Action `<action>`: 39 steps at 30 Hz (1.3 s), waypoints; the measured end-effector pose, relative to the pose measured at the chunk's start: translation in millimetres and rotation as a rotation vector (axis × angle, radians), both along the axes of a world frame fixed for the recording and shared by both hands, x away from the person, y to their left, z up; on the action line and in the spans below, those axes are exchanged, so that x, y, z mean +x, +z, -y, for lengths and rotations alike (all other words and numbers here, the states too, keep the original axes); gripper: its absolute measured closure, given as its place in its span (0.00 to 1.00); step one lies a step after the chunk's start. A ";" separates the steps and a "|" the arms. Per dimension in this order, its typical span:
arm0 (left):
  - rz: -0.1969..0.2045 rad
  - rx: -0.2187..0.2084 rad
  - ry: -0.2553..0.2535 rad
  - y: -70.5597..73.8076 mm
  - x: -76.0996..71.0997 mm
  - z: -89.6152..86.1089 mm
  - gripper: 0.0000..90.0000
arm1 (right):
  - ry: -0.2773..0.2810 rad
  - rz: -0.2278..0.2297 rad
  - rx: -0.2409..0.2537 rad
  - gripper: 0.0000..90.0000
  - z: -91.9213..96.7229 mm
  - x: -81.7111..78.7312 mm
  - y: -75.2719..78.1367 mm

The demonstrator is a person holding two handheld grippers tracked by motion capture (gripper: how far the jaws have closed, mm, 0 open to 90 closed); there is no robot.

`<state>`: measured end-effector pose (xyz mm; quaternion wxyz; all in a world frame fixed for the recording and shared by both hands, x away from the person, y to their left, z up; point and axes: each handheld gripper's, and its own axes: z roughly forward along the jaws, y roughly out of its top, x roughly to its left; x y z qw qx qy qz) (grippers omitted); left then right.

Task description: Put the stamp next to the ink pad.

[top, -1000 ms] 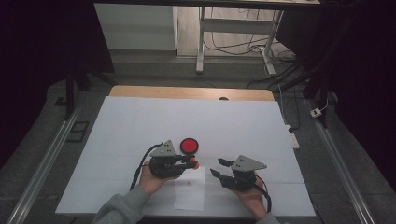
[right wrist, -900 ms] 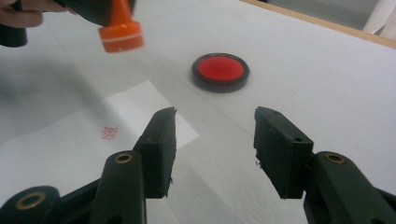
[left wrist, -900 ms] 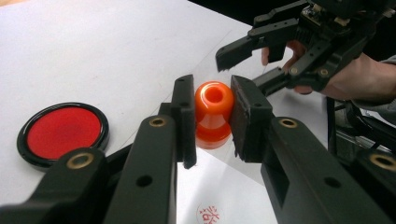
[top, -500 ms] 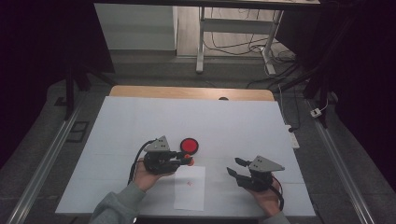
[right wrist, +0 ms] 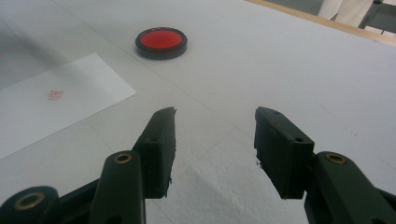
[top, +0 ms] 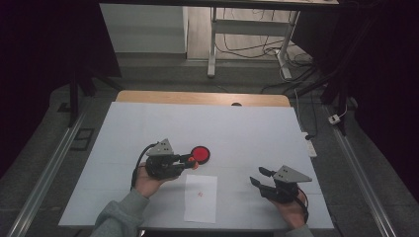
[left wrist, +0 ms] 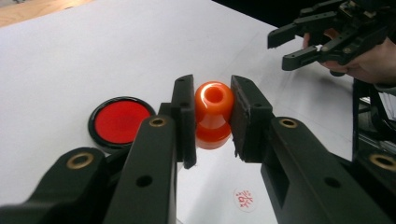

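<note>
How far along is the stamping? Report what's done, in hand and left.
Done: the paper already bears one red mark. In hand: the left gripper is shut on the orange stamp, held beside the red ink pad. The right gripper is open and holds nothing. Left: probably setting the stamp down.

On the white worktop (top: 247, 128), the round red ink pad in its black case (top: 200, 154) lies behind the white paper sheet (top: 200, 197), just right of the left gripper (top: 190, 160) holding the orange plastic stamp (left wrist: 213, 114), with the right gripper (top: 259, 177) well apart at the right.
</note>
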<state>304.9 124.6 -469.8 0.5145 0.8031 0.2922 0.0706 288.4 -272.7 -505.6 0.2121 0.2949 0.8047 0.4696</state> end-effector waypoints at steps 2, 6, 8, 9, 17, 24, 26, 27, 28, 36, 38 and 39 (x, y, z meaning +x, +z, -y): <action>0.002 0.012 0.009 -0.9 1.3 -1.2 0.80 | -0.006 0.000 0.005 0.53 1.8 0.3 -0.4; 0.003 0.025 0.023 -2.0 3.0 -4.0 0.80 | -0.014 -0.004 0.002 0.53 4.2 1.7 -0.9; 0.006 0.029 0.030 -2.0 3.9 -5.9 0.80 | -0.013 -0.005 -0.001 0.53 4.8 2.0 -1.2; 0.006 0.029 0.035 -2.0 4.4 -6.7 0.80 | -0.014 -0.005 0.000 0.53 4.9 2.1 -1.3; 0.006 0.036 0.064 -2.2 8.5 -14.8 0.80 | -0.022 -0.009 0.007 0.53 6.7 3.2 -2.3; 0.002 0.060 0.100 -6.4 14.7 -20.4 0.80 | -0.027 -0.012 -0.003 0.53 6.7 4.0 -2.6; -0.003 0.072 0.116 -9.2 18.0 -22.0 0.80 | -0.027 -0.013 -0.003 0.53 6.7 4.1 -2.8; -0.002 0.086 0.127 -11.3 20.1 -22.4 0.80 | -0.027 -0.012 -0.002 0.53 6.8 4.2 -2.8; -0.006 0.102 0.137 -13.7 22.5 -22.8 0.80 | -0.027 -0.012 -0.002 0.53 6.8 4.2 -2.8; -0.055 0.174 0.167 -32.5 39.2 -22.8 0.80 | -0.029 -0.017 -0.004 0.53 5.9 4.9 -3.9; -0.068 0.199 0.168 -38.3 42.1 -20.5 0.80 | -0.028 -0.018 -0.004 0.53 5.9 4.9 -4.0; -0.076 0.207 0.165 -41.3 43.4 -19.6 0.80 | -0.027 -0.019 -0.006 0.52 5.8 4.8 -4.1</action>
